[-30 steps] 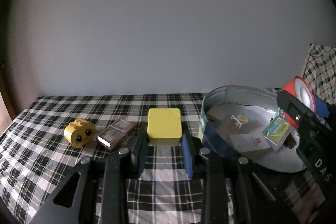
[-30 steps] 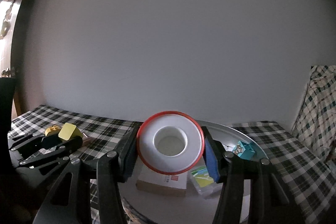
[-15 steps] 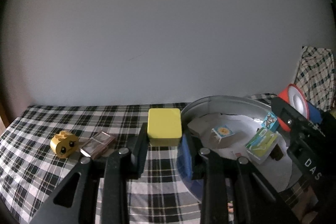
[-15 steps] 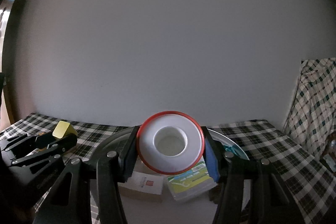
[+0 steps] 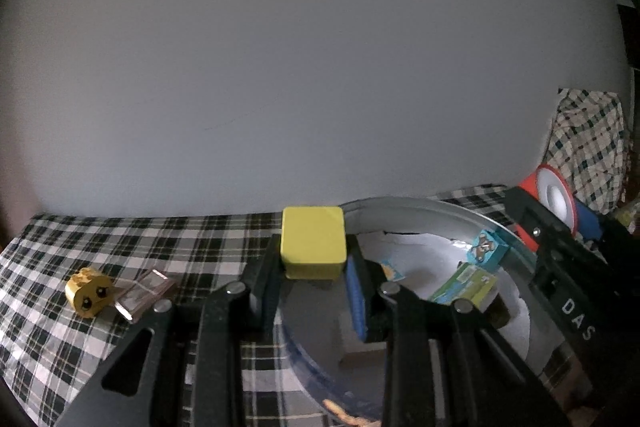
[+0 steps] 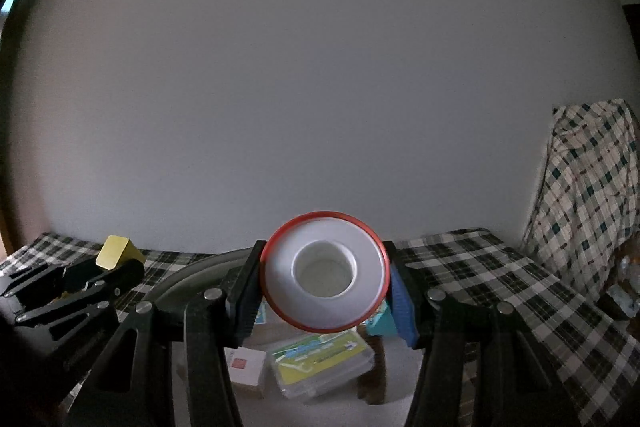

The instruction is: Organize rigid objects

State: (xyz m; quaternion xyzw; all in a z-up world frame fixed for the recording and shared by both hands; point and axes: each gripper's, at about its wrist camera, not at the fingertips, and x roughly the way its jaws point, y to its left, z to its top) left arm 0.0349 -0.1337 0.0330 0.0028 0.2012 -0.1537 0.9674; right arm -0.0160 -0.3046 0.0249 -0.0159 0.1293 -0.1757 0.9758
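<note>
My left gripper [image 5: 313,281] is shut on a yellow square box [image 5: 313,242] and holds it over the left rim of a round metal tin [image 5: 404,205]. My right gripper [image 6: 324,293] is shut on a red-rimmed white round spool [image 6: 324,275] and holds it above the tin's inside. The spool also shows in the left wrist view [image 5: 554,197], at the right. In the tin lie a green and yellow card case [image 6: 320,357], a white card box [image 6: 244,367] and a teal cube [image 5: 487,250].
A yellow toy brick with eyes [image 5: 89,291] and a clear brown case [image 5: 144,291] lie on the checked cloth [image 5: 80,247] at the left. A checked pillow [image 6: 588,187] stands at the right. A plain wall is behind.
My left gripper has lifted the yellow box off the cloth and carried it right, over the tin's rim. My right gripper has moved further over the tin with the spool.
</note>
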